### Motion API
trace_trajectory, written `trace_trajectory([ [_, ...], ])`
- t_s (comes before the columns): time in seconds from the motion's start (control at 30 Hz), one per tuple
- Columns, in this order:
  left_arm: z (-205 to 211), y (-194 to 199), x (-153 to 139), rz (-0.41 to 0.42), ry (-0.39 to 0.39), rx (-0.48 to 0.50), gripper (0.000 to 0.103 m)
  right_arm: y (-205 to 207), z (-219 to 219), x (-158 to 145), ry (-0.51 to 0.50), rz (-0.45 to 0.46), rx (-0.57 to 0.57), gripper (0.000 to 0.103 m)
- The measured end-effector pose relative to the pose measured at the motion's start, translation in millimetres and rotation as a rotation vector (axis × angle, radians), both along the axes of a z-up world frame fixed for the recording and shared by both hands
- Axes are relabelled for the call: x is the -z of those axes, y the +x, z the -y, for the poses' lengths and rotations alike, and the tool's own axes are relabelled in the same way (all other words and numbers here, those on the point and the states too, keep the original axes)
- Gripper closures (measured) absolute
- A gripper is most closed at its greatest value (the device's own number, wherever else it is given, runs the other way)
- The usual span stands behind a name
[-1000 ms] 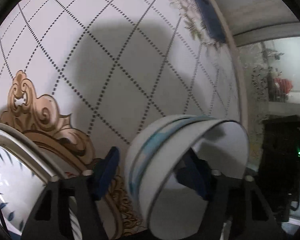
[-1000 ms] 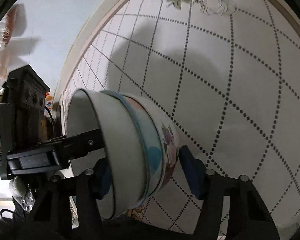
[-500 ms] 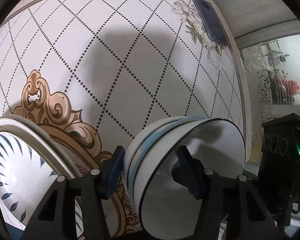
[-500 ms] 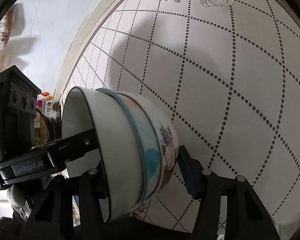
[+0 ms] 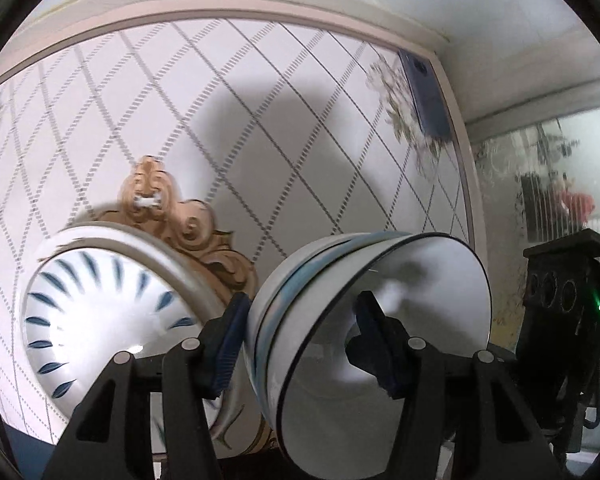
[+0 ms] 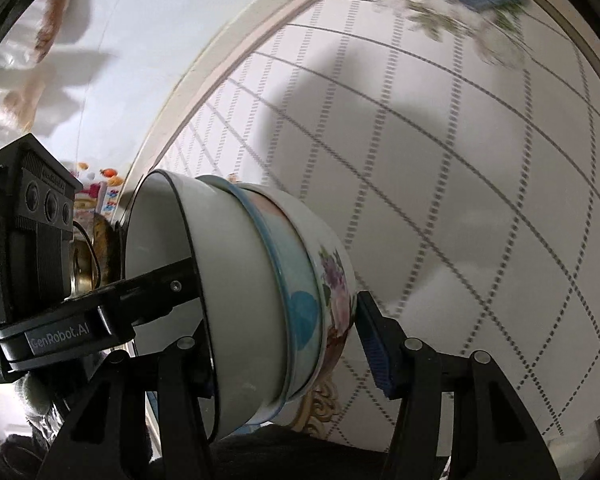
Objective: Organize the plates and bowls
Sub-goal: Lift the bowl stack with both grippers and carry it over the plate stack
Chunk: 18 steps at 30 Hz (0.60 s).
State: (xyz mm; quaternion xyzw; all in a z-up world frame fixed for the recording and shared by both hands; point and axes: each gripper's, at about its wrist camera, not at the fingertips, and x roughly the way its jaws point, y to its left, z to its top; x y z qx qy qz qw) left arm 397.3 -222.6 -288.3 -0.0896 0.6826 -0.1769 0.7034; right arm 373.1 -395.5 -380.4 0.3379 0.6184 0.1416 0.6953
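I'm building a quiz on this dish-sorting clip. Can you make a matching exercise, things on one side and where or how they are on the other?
Things:
1. stack of bowls
2. leaf-pattern plate
3. phone
4. right gripper

States:
A. lying at the far table edge
B. resting on the tablecloth, left of the bowls
C. gripped from both sides
D. closed on the stack's outside

Pairs: 1-C, 2-B, 3-A, 4-D

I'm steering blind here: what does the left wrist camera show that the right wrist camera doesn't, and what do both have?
Left wrist only: a white plate with blue leaf marks lying on the tablecloth left of the left gripper, and a dark phone-like slab at the far table edge.

Right wrist only: the flower print on the outermost bowl's side, and the right gripper.

Both: the nested bowl stack, held on its side with jaws over the rim, above the diamond-pattern tablecloth.
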Motion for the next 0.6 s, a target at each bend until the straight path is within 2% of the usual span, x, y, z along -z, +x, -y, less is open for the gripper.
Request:
trace_trajectory([
  [0.3,-81.3,-8.0,-23.0,0.031,0.003,-0.171,0.05,35.0,-64.6,-20.7,0.023,0.039,-0.145,0.044],
  [0.6,-155.1,-29.6,-9.9,0.013,0.033,-0.347,0.05,58.5,-146.0,-7.9,0.055,0.031,-0.336,0.045],
])
